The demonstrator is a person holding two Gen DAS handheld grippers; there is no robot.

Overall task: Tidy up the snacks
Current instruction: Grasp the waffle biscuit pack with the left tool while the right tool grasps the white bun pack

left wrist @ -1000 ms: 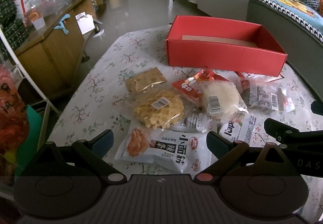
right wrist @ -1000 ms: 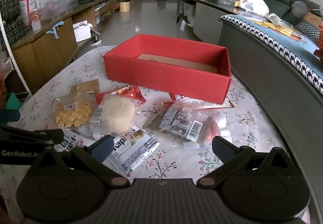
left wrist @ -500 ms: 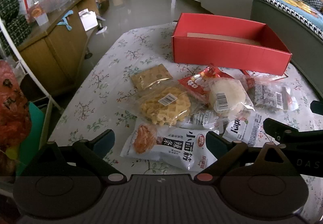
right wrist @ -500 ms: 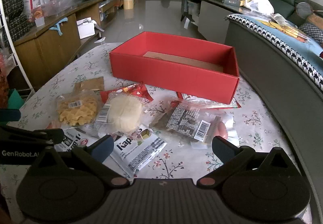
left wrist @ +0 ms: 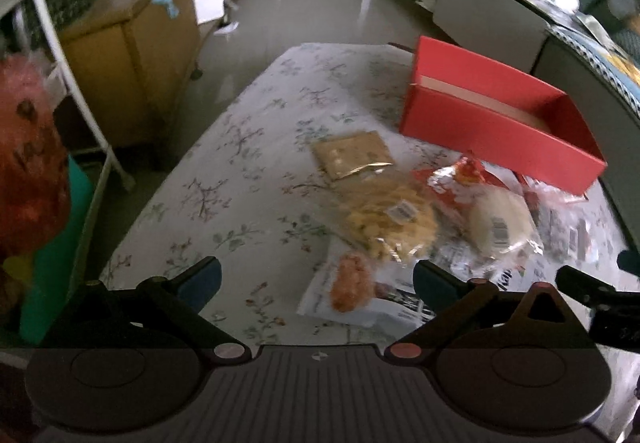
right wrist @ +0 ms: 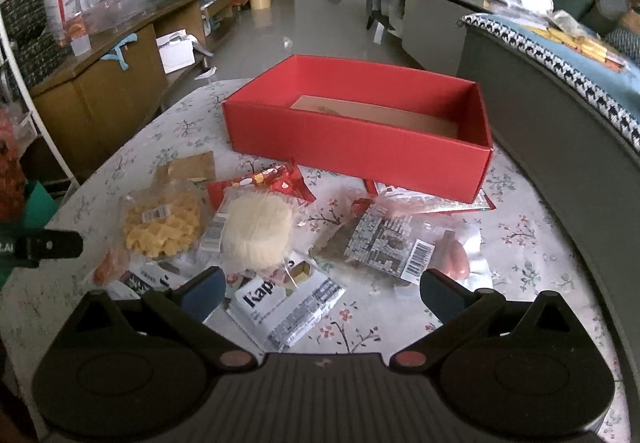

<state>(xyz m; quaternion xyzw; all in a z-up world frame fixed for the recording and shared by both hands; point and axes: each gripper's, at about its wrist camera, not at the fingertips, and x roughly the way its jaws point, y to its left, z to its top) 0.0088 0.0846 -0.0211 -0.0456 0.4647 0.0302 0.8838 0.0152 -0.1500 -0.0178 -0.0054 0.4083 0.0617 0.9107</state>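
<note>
An empty red box (right wrist: 360, 151) stands at the far side of the floral-cloth table (right wrist: 520, 243). In front of it lie snack packets: a waffle packet (right wrist: 162, 223), a round white cake (right wrist: 260, 231), a red packet (right wrist: 276, 179), a brown cracker packet (right wrist: 192, 167), a white "Kap" packet (right wrist: 288, 307) and a clear barcoded packet (right wrist: 384, 243). My right gripper (right wrist: 322, 291) hovers open above the "Kap" packet. My left gripper (left wrist: 316, 277) hangs over the table's near left; its jaws are opening and grip nothing. A white packet with an orange picture (left wrist: 356, 291) lies below them.
A wooden cabinet (right wrist: 100, 95) runs along the left beyond a strip of floor. A grey sofa with a houndstooth blanket (right wrist: 560, 103) hugs the table's right side. A white rack pole (left wrist: 60, 55) and a red bag (left wrist: 28, 163) stand at the near left.
My left gripper has swung to the left, so the snacks and the red box now sit at the right of its blurred view. The right gripper has barely moved.
</note>
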